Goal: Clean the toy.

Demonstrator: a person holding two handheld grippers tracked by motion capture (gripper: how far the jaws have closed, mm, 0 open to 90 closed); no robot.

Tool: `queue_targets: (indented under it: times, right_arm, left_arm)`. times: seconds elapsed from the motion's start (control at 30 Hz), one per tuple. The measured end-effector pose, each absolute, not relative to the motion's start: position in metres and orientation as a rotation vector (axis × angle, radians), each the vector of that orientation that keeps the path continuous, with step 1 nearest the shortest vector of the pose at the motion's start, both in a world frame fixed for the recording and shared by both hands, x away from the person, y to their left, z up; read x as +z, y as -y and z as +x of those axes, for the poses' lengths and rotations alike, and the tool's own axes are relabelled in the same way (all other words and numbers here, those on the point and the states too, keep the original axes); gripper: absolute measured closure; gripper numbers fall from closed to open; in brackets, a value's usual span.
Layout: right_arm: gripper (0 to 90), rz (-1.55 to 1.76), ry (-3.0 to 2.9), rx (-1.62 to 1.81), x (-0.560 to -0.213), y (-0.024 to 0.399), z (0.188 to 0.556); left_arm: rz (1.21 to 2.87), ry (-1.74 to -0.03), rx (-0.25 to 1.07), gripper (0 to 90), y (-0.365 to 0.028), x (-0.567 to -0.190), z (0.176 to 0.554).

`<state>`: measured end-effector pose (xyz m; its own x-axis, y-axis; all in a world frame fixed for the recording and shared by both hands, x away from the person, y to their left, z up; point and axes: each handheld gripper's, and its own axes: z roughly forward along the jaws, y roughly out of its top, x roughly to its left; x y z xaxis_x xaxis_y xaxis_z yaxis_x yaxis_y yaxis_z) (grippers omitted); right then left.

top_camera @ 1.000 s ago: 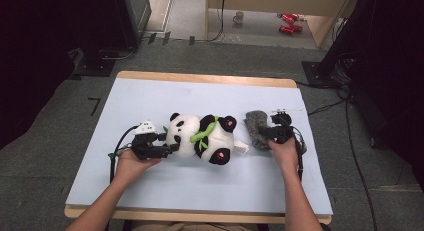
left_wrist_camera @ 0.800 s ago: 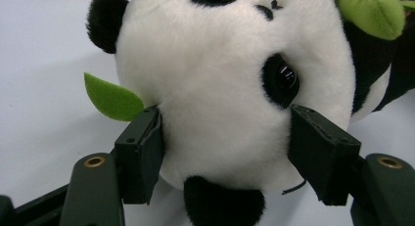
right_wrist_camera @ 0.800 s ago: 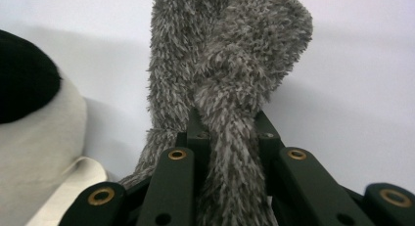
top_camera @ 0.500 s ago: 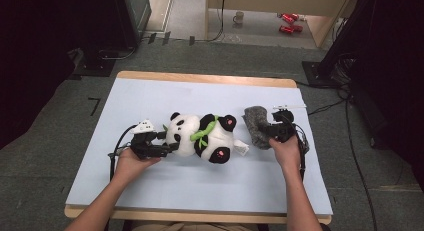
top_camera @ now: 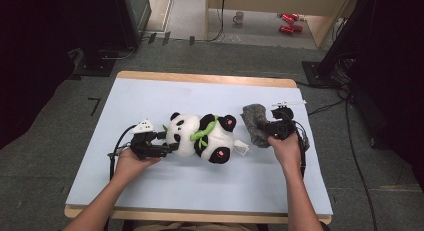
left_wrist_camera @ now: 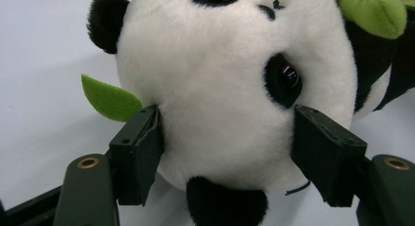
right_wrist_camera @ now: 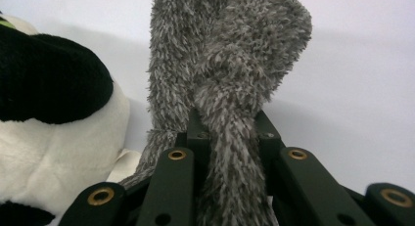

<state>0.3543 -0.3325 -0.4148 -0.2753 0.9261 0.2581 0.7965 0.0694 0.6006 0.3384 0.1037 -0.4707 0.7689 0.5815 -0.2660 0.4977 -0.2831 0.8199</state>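
Note:
A black-and-white plush panda with a green leaf scarf lies on its back mid-table. My left gripper sits at its head. In the left gripper view the head is between the two pads, which rest at the fur without squeezing; these jaws have just been opening. A green felt leaf pokes out beside the head. My right gripper is shut on a grey fuzzy cloth just right of the panda. In the right gripper view the cloth is pinched between the jaws, with the panda's leg at the left.
A pale blue mat covers the wooden table. A white tag hangs from the panda's lower side. Cables trail off both grippers. On the floor beyond the table stand a mug, red cans and black equipment stands.
The right hand has lifted a little, raising the grey cloth. The left hand has stayed at the panda's head.

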Motion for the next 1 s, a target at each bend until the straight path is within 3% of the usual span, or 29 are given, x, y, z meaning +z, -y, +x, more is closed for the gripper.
queue_targets:
  times: [0.67,1.0]
  right_arm:
    - [76.6,1.666,-2.188,1.009,-0.35,0.308,0.367]
    - [76.6,1.554,-2.27,1.032,-0.323,0.257,0.379]
  left_arm:
    - [1.955,-0.799,0.103,33.1,-0.104,-0.469,0.338]
    - [1.976,-0.8,0.104,36.1,-0.104,-0.463,0.339]
